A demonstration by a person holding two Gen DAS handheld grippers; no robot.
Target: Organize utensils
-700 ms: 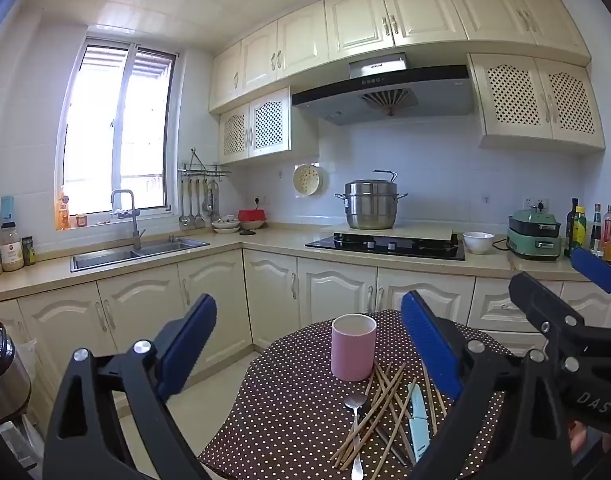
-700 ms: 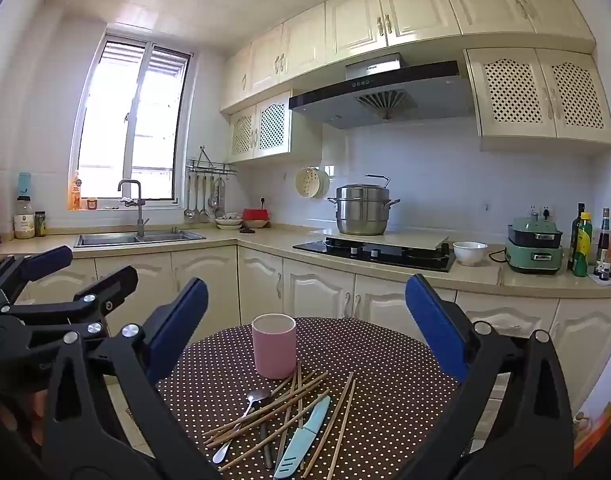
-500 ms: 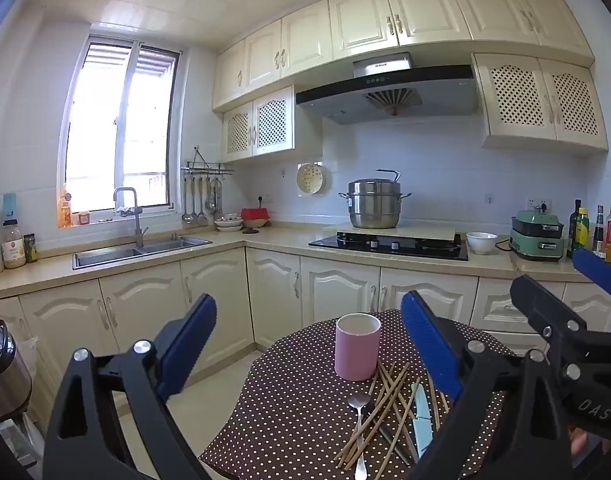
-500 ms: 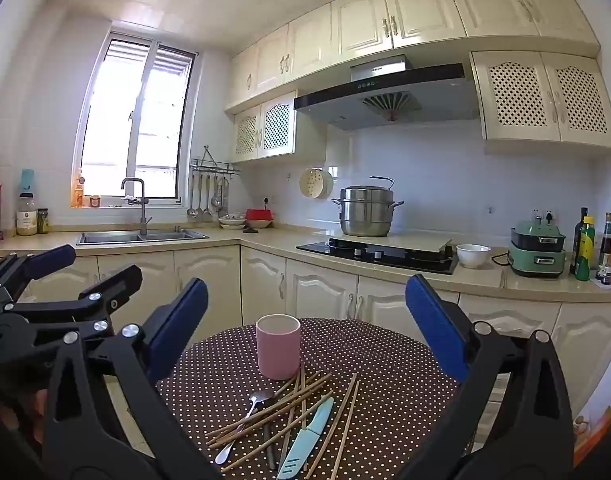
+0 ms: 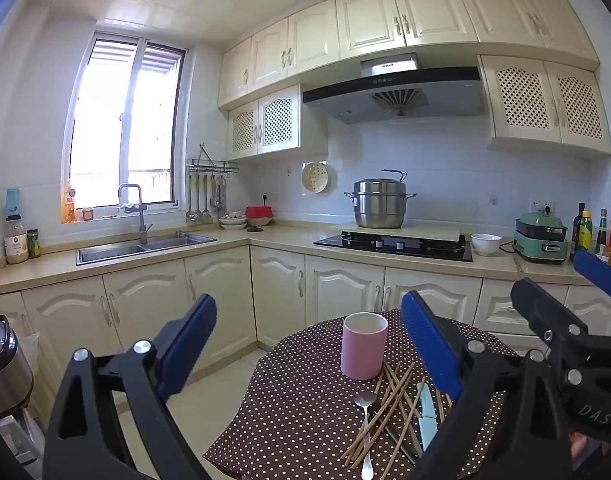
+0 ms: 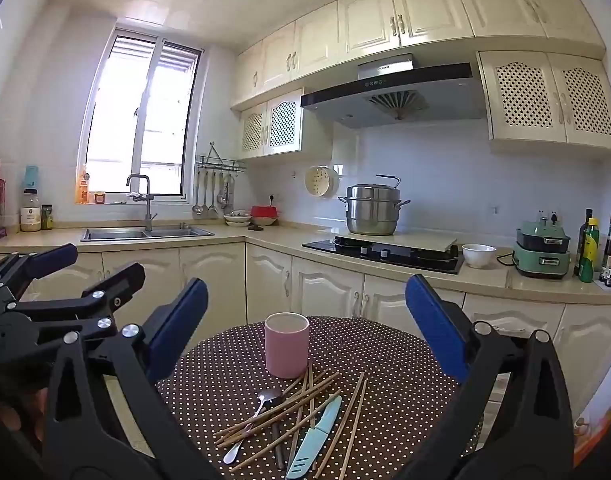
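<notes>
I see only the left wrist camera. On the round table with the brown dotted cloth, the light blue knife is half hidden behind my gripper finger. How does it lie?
Observer: The light blue knife lies flat. Its slotted end is toward the right wrist camera and the other end toward the pink cylindrical cup.
Operator: Is anything lying to the right of it?
Observer: Yes, two wooden chopsticks lie side by side there, apart from the crossed ones.
Operator: I see only part of the right gripper. What is its state?
Observer: The right gripper is open, with nothing between its fingers.
</notes>
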